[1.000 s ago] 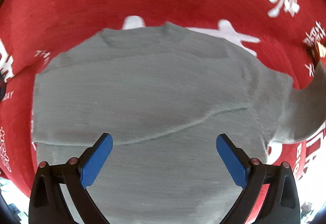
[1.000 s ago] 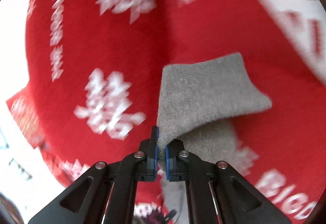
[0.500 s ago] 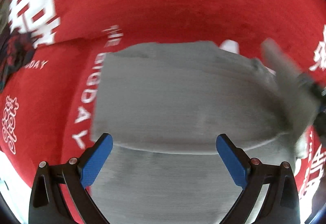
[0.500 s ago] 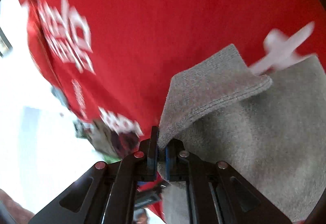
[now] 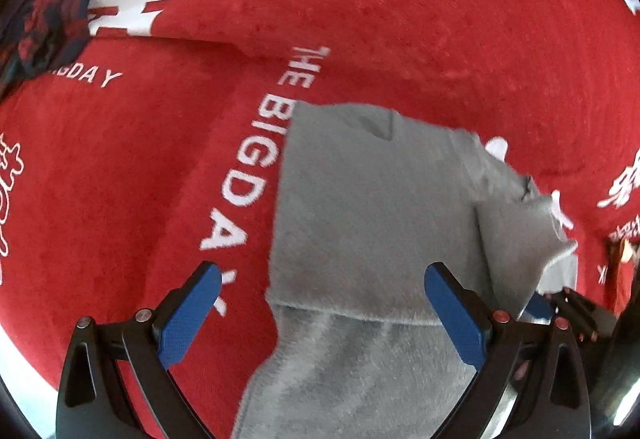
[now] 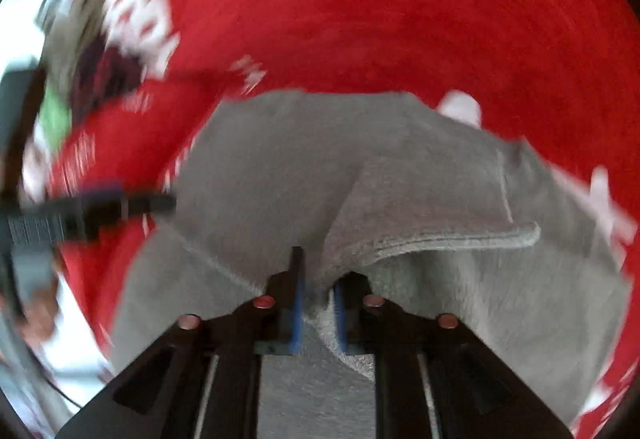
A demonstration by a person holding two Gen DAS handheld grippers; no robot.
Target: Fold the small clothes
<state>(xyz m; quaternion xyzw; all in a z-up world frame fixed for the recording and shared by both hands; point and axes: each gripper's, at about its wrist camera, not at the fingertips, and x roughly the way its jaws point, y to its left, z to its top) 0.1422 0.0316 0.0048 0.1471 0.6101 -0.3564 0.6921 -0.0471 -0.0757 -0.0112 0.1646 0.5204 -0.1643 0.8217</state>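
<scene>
Sleeve-fold step on the grey sweater [image 5: 360,207], spread flat on the red printed cloth [image 5: 400,19] just beside the white lettering [image 5: 248,167]. On the left: keep the left gripper [image 5: 322,313] with its blue pads spread wide and nothing between them, straddling the sweater's left edge. Better to lower it there and pin the body against dragging. In the middle: settle the folded sleeve [image 5: 516,239] flat across the body, squaring it to the side edge and pressing out the tented hump rather than leaving it raised. On the right: finish the release with the right gripper [image 6: 318,303], jaws having just been opening. They are parted only a little, with cuff fabric between the pads but seemingly no longer pinched. Then draw straight back and up, never sideways, to avoid snagging the knit and undoing the fold. From the left wrist view, sharply seen: a dark patterned item [image 5: 40,27] at far left, then the sweater's whole left edge and the crosswise fold over its lower part. At far right only a sliver of the right gripper, too hidden for reading its jaws. From the right wrist view, smeared by motion: at left a dark blurred bar [image 6: 80,211], likely the other tool but hard to say. In the centre the narrow gap between the pads, and to the right the ribbed hem [image 6: 460,239] curling upward, neither visible from the other camera.
</scene>
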